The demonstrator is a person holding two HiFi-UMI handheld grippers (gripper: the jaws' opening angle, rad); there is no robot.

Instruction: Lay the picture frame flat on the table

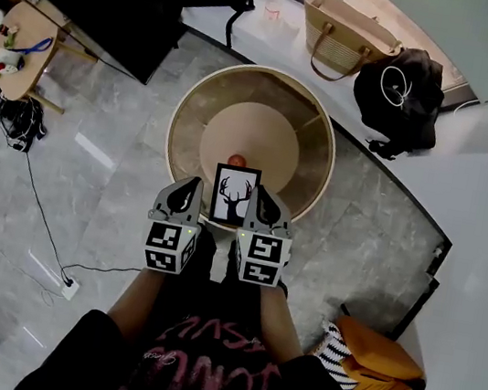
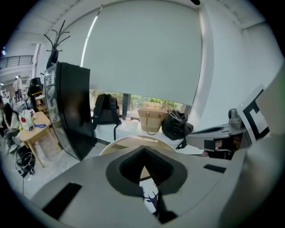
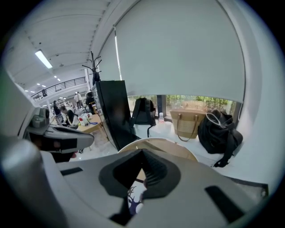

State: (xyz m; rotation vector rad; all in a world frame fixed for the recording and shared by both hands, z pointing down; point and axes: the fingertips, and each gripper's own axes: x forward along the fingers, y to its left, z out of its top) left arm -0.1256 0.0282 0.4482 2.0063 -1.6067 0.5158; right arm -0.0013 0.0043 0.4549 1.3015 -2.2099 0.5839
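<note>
Black-framed deer-silhouette picture (image 1: 235, 195) stands upright between left tongs (image 1: 192, 192) and right tongs (image 1: 259, 201), each pinching a side edge, over round wooden bench (image 1: 319, 146).

I read the picture frame (image 1: 235, 195) as black-edged, a black stag on white; the round table (image 1: 314, 136) is pale tan, the floor (image 1: 117, 178) grey and marbled

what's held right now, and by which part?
The picture frame: left gripper shut on its left edge, right gripper on its right edge.
</note>
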